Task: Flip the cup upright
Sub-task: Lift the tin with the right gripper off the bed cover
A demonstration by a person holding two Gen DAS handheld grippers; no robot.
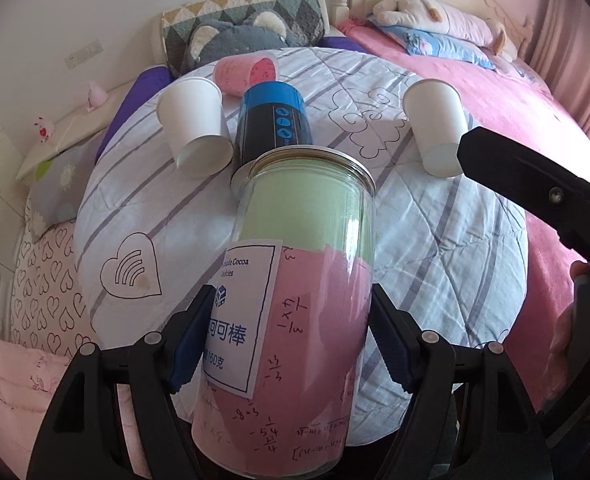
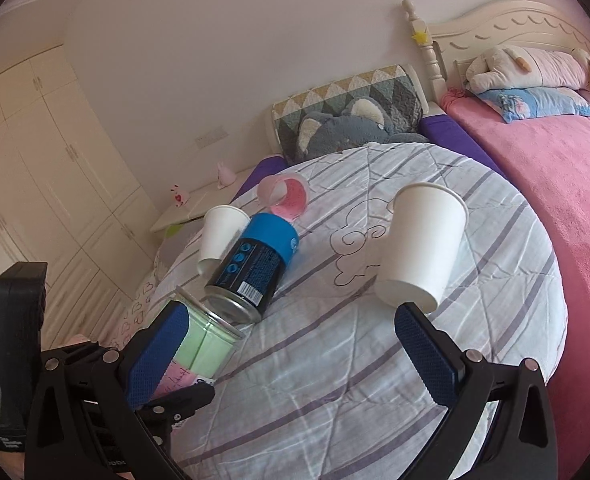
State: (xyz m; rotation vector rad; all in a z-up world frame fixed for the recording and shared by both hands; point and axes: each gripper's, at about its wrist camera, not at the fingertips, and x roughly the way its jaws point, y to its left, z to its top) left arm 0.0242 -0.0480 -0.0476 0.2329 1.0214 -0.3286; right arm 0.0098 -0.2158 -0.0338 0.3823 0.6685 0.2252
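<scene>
My left gripper (image 1: 283, 344) is clamped on a clear plastic jar with a metal rim, lined with green and pink paper (image 1: 295, 300); its blue pads press the jar's two sides, and the jar points away from the claw with its rimmed end far from me, lying rather than standing, above the white quilt with grey stripes (image 1: 435, 240). I judge the flip to be mid-way: the grasp is made, the turning is not finished. Just past the jar's rim lies a black can with a blue cap (image 1: 273, 120), close enough that I cannot tell whether they touch. My right gripper (image 2: 291, 352) hangs with its jaws wide apart and nothing between them; a white paper cup (image 2: 423, 248) sits just beyond its right finger, tilted with its mouth away from me. Further off, left of the can, is a second white paper cup (image 1: 193, 120), and beyond it a pink speckled cup on its side (image 1: 247, 72). Next I need to rotate my wrist until the jar's base faces down, keeping clear of the can, then set it on the quilt, which looks soft, so it may wobble.
</scene>
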